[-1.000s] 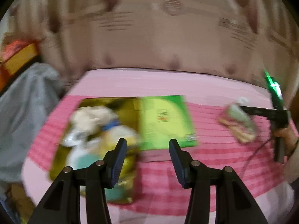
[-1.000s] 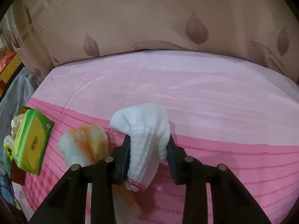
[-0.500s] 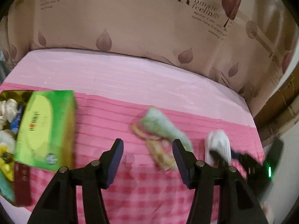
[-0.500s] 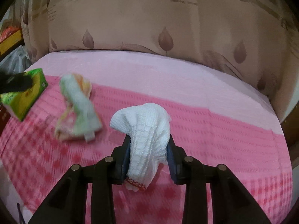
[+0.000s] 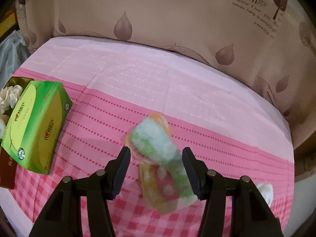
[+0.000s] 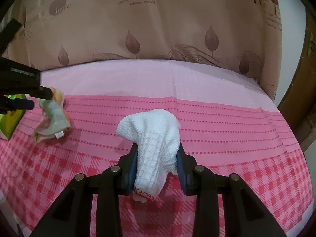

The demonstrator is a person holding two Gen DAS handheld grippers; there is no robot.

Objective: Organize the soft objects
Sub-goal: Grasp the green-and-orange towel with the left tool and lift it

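My right gripper [image 6: 157, 159] is shut on a white knitted sock [image 6: 153, 138] and holds it above the pink checked cloth. A fuzzy striped sock pair, green, orange and pink [image 5: 158, 158], lies on the cloth between the open fingers of my left gripper [image 5: 156, 158]. It also shows in the right wrist view [image 6: 52, 118], with the left gripper's fingers [image 6: 35, 92] at its far end. Whether the fingers touch it I cannot tell. The white sock's tip [image 5: 265, 191] shows at the right of the left wrist view.
A green tissue box [image 5: 35, 126] lies at the left on an open box [image 5: 7, 169] holding several soft items [image 5: 8, 98]. A beige curtain with leaf print [image 6: 158, 29] hangs behind the table. A wooden frame [image 6: 302, 90] stands at the right.
My left gripper has swung right from the box and closed in on the striped sock pair, now between its fingers. My right gripper has carried the white sock rightward, away from the pair.
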